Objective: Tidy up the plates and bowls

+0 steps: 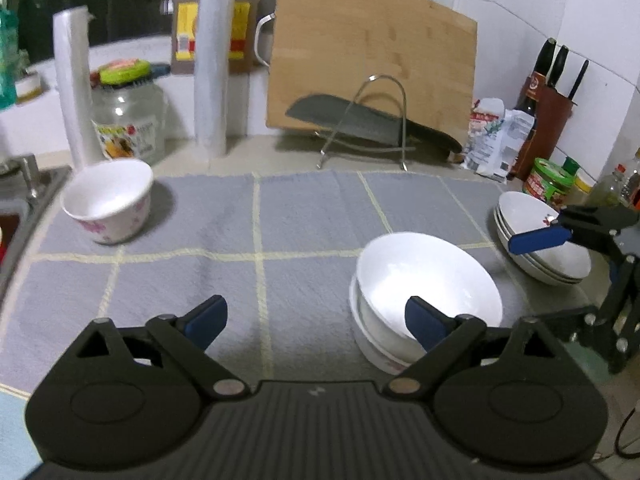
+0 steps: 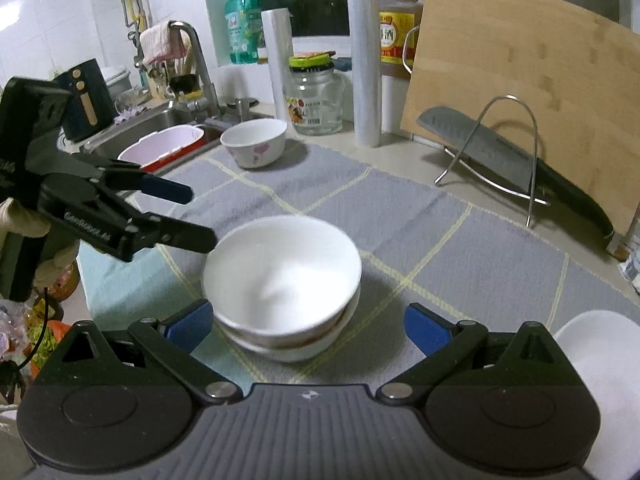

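Two white bowls [image 1: 428,292] sit nested on the grey checked cloth [image 1: 304,216]. My left gripper [image 1: 316,320] is open just left of them, its right pad overlapping the stack's near rim. In the right wrist view the same stack [image 2: 280,272] lies just ahead of my open right gripper [image 2: 308,326], with nothing pressed between the pads. The left gripper [image 2: 192,216] reaches in from the left there, its lower finger at the top bowl's rim. A flowered bowl [image 1: 108,200] stands alone at the cloth's far left. Shallow white dishes [image 1: 536,248] are stacked at the right.
A wooden cutting board [image 1: 372,64] leans on the wall behind a cleaver on a wire stand [image 1: 372,120]. A glass jar [image 1: 128,120], two white rolls [image 1: 212,60], a knife block [image 1: 548,112] and bottles line the back. The sink [image 2: 160,136] holds a pink basin.
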A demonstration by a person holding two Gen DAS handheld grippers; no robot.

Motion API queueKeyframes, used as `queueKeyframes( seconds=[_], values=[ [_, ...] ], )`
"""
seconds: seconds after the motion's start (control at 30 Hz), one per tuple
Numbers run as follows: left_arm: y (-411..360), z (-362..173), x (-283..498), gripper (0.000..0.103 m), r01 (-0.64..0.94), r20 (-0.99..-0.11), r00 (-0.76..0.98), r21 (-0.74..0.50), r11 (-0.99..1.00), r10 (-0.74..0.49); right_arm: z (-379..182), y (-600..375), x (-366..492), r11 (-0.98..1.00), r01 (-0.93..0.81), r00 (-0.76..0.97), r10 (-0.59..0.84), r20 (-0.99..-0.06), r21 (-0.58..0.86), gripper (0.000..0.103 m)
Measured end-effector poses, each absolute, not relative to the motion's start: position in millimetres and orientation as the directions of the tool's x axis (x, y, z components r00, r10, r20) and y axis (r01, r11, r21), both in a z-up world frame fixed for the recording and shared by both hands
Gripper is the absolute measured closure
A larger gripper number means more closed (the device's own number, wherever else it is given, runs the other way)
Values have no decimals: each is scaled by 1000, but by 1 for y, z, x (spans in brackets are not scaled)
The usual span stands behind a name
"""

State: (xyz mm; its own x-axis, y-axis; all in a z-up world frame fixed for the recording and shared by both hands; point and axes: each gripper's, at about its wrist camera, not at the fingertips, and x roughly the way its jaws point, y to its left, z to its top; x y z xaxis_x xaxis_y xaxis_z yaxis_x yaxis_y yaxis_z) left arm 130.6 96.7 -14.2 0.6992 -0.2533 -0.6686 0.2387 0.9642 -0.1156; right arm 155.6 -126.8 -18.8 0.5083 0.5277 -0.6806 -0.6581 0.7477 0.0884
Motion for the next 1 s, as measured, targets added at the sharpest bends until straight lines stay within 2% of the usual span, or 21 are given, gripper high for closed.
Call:
queueKeyframes(
  seconds=[0.4,0.8,1.0],
  values=[
    [168,-37,156,7,166,-681,721,-10,986,-128,-7,-70,195,831,-553,572,437,-694,68,0],
    [231,-60,226,7,197,-675,729,40,980,-119,3,17,226,881,-474,619,343,-706,12,0],
    [237,-78,252,6,209,-710,691,13,978,-138,6,39,236,888,-460,624,307,-718,-20,0]
  ],
)
